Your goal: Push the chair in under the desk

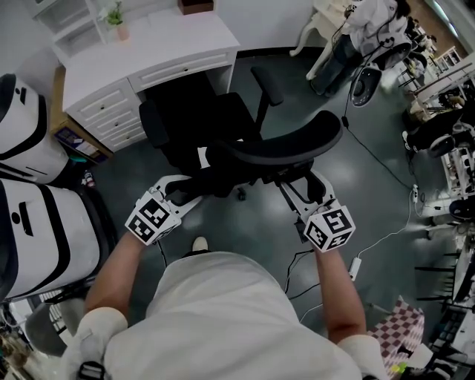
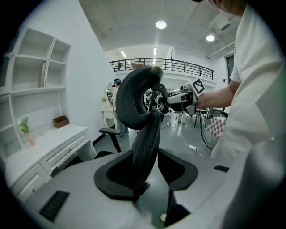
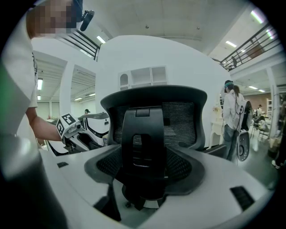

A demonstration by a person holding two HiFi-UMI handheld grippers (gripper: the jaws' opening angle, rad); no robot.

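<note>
Head view: black office chair (image 1: 245,141) at frame centre, with its seat toward the white desk (image 1: 148,52) at upper left and its curved headrest toward the person. The seat front meets the dark kneehole, black on black, so how far it sits under is hard to tell. The base is mostly hidden by the seat and back.

The left gripper (image 1: 182,194) reaches the back from lower left and the right gripper (image 1: 300,194) from lower right. Their tips are lost against the black frame. The only print that shows is the black-and-white square markers on both cubes, patterns rather than letters.

Left gripper view: the jaws are released and spread, with the mesh back's edge (image 2: 145,147) standing between them. It lies against the left-hand pad, and floor shows in the gap on the other side.

Right gripper view: the jaws are also spread, on either side of the back's black centre spine (image 3: 143,147). Whether the pads press on it is unclear.

A small potted plant (image 1: 116,18) and a brown box (image 1: 195,6) stand on the desk, the box cut off by the top edge. White-and-black rounded units (image 1: 30,185) are cut off at the left edge. The person's shirt fills the bottom of the head view.
</note>
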